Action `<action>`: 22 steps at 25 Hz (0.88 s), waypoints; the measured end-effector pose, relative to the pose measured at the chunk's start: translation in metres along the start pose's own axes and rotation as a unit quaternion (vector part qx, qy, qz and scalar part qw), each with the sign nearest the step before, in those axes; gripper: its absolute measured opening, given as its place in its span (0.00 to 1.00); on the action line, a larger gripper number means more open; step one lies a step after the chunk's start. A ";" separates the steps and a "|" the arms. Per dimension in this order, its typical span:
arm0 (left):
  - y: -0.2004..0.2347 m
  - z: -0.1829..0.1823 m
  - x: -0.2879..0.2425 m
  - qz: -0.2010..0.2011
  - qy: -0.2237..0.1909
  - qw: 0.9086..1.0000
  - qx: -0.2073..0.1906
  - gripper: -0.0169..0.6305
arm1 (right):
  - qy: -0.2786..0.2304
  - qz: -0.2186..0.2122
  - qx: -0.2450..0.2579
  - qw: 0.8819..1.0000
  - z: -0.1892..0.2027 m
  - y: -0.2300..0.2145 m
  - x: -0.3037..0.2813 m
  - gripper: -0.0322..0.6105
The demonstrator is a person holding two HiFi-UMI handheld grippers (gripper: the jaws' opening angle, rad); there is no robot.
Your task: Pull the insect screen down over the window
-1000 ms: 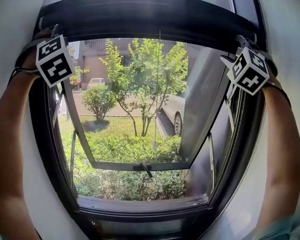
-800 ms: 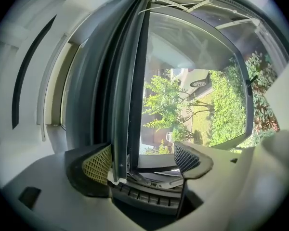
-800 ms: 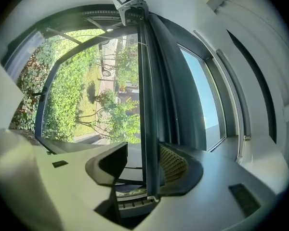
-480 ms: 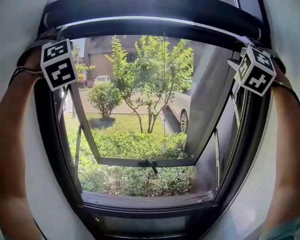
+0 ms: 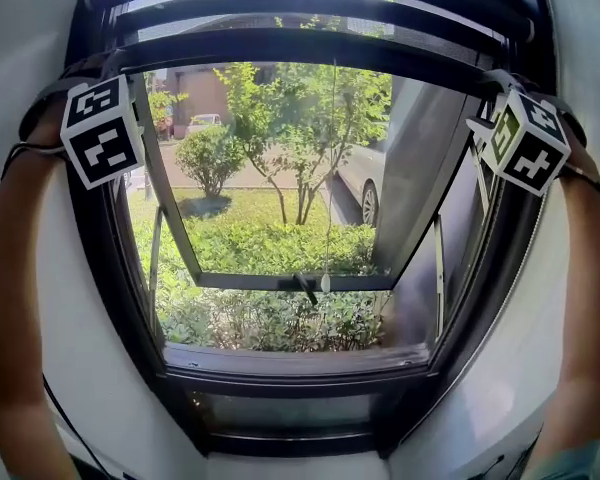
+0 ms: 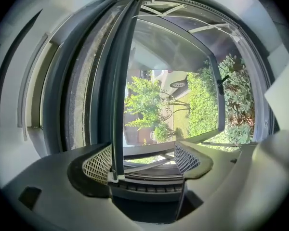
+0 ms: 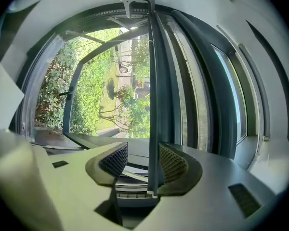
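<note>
Insect screen bar point(image 5: 310, 43) sits high in the window opening, dark, running left to right, with only a narrow strip of mesh point(image 5: 310, 23) showing above it, so the screen is barely down and most of the travel remains. A thin pull cord point(image 5: 325, 268) hangs from the bar's middle, untouched. Left gripper point(image 6: 142, 159) is at the bar's left end: jaws wide apart, the bar passes between them and lies against one pad point(image 6: 97, 163), not clamped. Right gripper point(image 7: 142, 162) is at the right end, the same: jaws apart, the bar lies against one pad point(image 7: 172, 165), the other pad is clear of it. So both look hooked over the bar rather than pinching it. The marker cubes point(image 5: 100, 133) point(image 5: 528, 140) hang just below the two ends. Handling guess: the bar is stiff and light, the mesh is soft and tears easily, and a spring roller probably pulls back upward. Best to hold the rigid bar only, near both ends, and bring it down level so it doesn't jam in the side tracks; the unclamped jaws could slip off. Beyond the bar, the dark window frame point(image 5: 110, 298) surrounds a glass sash point(image 5: 280, 281) swung outward, with shrubs and a parked car point(image 5: 355, 173) further out. The person's forearms point(image 5: 5, 298) rise along both sides.
</note>
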State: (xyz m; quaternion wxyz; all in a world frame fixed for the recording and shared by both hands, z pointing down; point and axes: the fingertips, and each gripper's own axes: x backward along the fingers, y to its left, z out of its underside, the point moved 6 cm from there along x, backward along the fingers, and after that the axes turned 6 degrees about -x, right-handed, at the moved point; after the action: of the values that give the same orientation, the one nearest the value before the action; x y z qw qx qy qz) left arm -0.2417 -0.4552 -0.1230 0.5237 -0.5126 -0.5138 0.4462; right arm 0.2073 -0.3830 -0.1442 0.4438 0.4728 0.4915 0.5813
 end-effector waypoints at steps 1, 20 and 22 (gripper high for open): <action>-0.006 0.000 0.001 0.006 -0.001 1.000 -0.003 0.64 | 0.000 -0.006 0.000 1.000 0.001 0.007 0.000 0.37; -0.139 0.002 0.014 0.080 0.013 0.994 -0.072 0.64 | -0.006 -0.113 0.014 0.994 0.010 0.134 0.009 0.37; -0.149 -0.006 0.019 0.088 0.007 0.993 -0.078 0.64 | -0.006 -0.125 0.015 0.992 0.011 0.148 0.012 0.36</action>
State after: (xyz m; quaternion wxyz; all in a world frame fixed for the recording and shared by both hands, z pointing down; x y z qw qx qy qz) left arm -0.2434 -0.4485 0.0271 0.4441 -0.5981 -0.4966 0.4454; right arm 0.2090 -0.3879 0.0045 0.5083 0.4179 0.5528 0.5112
